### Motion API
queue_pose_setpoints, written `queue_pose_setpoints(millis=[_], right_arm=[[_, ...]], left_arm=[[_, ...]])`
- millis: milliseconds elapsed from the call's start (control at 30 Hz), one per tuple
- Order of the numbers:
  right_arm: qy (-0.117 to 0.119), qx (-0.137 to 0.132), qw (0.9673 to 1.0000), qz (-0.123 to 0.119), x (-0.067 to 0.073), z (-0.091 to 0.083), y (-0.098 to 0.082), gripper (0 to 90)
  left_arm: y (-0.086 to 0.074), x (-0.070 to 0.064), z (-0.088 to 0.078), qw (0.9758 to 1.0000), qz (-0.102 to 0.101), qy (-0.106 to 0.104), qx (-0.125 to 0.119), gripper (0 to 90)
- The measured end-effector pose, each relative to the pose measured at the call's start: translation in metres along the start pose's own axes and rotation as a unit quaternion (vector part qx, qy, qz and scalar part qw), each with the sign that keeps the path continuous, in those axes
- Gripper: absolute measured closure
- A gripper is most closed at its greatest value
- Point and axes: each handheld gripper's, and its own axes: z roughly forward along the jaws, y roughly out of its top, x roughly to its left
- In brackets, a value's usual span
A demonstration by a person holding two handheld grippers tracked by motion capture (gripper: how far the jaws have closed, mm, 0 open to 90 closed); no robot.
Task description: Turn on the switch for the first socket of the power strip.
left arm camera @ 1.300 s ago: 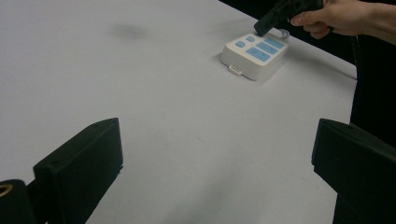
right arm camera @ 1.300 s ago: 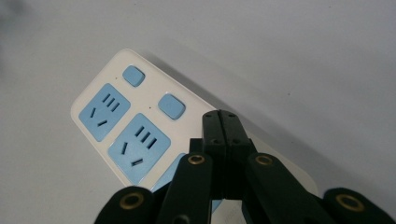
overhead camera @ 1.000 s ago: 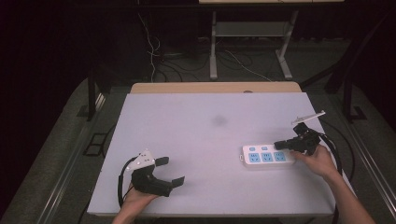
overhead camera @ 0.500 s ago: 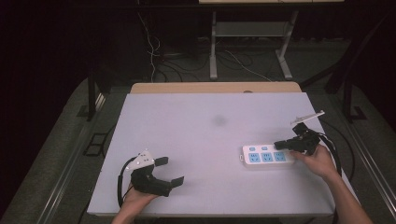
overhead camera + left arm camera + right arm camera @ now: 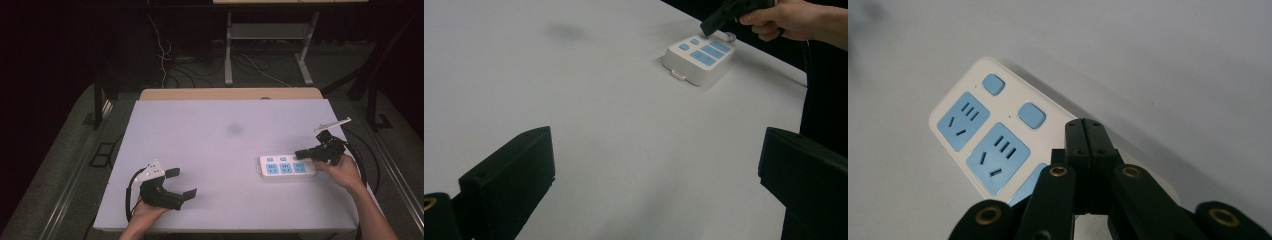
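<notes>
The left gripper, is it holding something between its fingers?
No, the left gripper has its fingers spread wide apart with only bare white table between them.

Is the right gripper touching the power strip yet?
Cannot tell. In the right gripper view the right gripper, jaws shut, overlaps the power strip above its third button, hiding any contact. The high view and left gripper view show overlap too, no clear gap.

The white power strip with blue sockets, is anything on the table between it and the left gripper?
Nothing visible. The left gripper, open, sits near the table's front left; the white power strip with blue sockets lies to the right, with bare white tabletop between. The shut right gripper is already over the strip.
</notes>
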Motion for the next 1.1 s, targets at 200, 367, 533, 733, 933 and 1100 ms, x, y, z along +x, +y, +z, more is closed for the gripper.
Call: queue_pose_setpoints(millis=[200,367,533,733,933,1100], right_arm=[[-0.005,-0.006,1.0000,0.002,0.002,-0.005,0.000,89.6],[-0.012,-0.015,0.9998,0.004,0.007,-0.012,-0.001,89.5],[-0.014,-0.025,0.9996,0.009,0.011,-0.019,-0.003,88.2],[-0.015,-0.040,0.9990,0.017,0.020,-0.030,-0.005,86.0],[-0.014,-0.054,0.9982,0.020,0.029,-0.039,-0.008,79.3],[-0.032,-0.073,0.9967,0.016,0.041,-0.046,-0.011,70.3]], left_arm=[[0.000,0.000,0.000,1.0000,-0.001,0.001,-0.001,0.2],[-0.001,0.000,0.000,1.0000,-0.003,0.002,-0.002,0.2],[0.000,0.000,-0.001,1.0000,-0.004,0.001,-0.004,0.2],[0.000,-0.001,0.000,1.0000,-0.004,-0.001,-0.004,0.2],[0.000,-0.002,0.000,1.0000,-0.003,-0.001,-0.005,0.2],[0.000,-0.003,-0.001,1.0000,-0.001,-0.001,-0.005,0.2]])
